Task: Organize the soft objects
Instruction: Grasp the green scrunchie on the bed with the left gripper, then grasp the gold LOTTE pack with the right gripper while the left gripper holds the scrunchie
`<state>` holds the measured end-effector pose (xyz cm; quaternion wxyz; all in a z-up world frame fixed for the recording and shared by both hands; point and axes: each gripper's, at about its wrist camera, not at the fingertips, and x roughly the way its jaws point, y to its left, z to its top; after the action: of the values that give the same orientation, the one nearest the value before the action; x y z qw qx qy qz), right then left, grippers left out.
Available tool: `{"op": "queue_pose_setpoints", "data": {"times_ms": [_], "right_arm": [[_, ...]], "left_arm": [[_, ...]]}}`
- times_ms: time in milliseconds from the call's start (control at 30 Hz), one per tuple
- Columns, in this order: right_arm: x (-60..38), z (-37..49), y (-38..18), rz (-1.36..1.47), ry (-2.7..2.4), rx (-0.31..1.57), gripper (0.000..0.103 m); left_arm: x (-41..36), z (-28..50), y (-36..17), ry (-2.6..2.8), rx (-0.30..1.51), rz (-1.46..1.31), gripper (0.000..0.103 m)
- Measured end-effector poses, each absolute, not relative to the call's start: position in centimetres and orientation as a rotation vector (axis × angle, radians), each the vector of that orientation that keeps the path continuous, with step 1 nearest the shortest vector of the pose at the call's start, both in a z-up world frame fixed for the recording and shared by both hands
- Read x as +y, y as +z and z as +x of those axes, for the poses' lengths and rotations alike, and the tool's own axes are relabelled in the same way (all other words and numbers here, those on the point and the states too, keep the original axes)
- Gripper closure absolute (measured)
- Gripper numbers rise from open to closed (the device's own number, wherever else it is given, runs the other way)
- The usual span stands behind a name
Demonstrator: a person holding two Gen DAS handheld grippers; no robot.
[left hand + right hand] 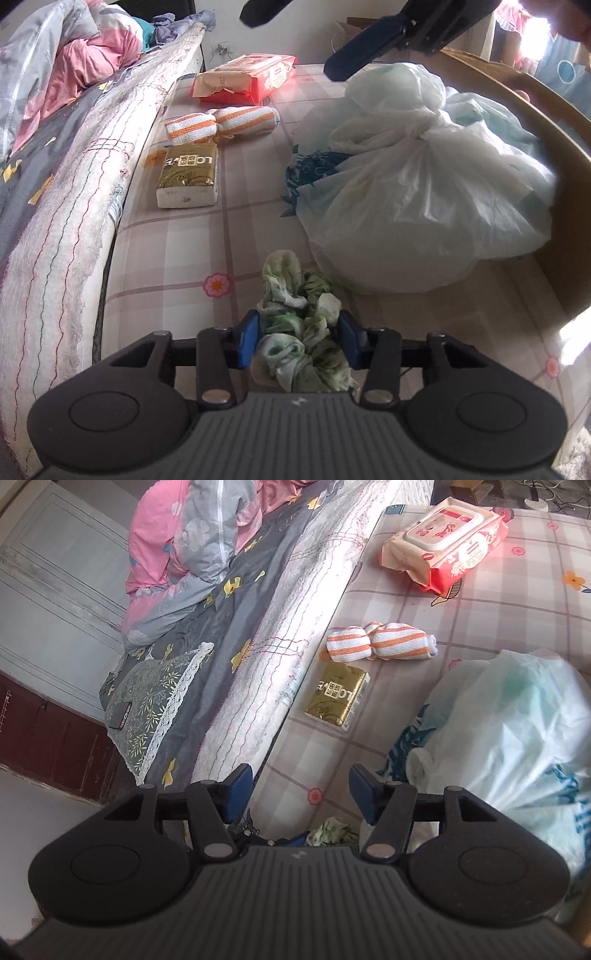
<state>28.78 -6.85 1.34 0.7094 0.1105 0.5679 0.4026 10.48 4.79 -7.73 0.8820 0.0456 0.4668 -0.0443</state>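
Left gripper [298, 338] clamps its blue pads on a crumpled green-and-white cloth [301, 332] lying on the checked floral surface [236, 236]. Right gripper [301, 792] hangs above with jaws apart, empty. Beyond both: gold tissue pack [187, 175], orange-striped rolled towel [221, 123].

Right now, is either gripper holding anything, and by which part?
The left gripper clamps the crumpled green-and-white cloth across its bunched middle. The right gripper holds nothing.

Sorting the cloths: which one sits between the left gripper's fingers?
The green-stained rag, crumpled between the left gripper; the orange-striped roll lies far off beside the gold pack.
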Motion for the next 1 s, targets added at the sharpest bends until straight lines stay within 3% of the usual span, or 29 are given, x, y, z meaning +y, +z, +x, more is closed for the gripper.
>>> {"op": "queue_pose_setpoints", "data": {"times_ms": [167, 200, 433, 467, 500, 600, 767, 867, 933, 1000], "right_arm": [[-3.2, 31.9, -0.9, 0.263, 0.868, 1.322, 0.045], [-2.7, 32.5, -1.3, 0.266, 0.862, 1.335, 0.045], [2.3, 36.8, -5.7, 0.211, 0.743, 1.419, 0.037], [2.8, 37.3, -6.4, 0.210, 0.724, 1.437, 0.037], [3.4, 37.7, -7.1, 0.207, 0.702, 1.458, 0.036], [5.1, 38.5, -9.0, 0.173, 0.658, 1.496, 0.035], [7.3, 38.5, -10.5, 0.100, 0.625, 1.488, 0.032], [8.1, 38.0, -10.2, 0.047, 0.632, 1.449, 0.034], [8.3, 37.6, -10.1, 0.021, 0.636, 1.426, 0.043], [8.3, 37.6, -10.0, 0.012, 0.639, 1.413, 0.044]], "left_arm": [[7.5, 11.2, -5.7, -0.025, 0.896, 0.050, 0.080], [8.0, 11.5, -5.4, -0.012, 0.889, 0.048, 0.096], [10.4, 14.4, -5.1, 0.033, 0.902, 0.017, 0.096], [10.3, 14.4, -5.3, 0.013, 0.910, 0.014, 0.092], [10.1, 14.3, -5.5, 0.000, 0.915, 0.017, 0.082], [9.2, 13.8, -5.9, -0.020, 0.916, 0.042, 0.071], [9.4, 13.2, -5.8, -0.032, 0.908, 0.026, 0.066], [9.7, 12.6, -5.1, -0.045, 0.877, 0.032, 0.050], [9.8, 12.1, -4.6, -0.069, 0.865, 0.030, 0.032], [9.6, 11.8, -4.4, -0.104, 0.866, 0.017, 0.020]]}}
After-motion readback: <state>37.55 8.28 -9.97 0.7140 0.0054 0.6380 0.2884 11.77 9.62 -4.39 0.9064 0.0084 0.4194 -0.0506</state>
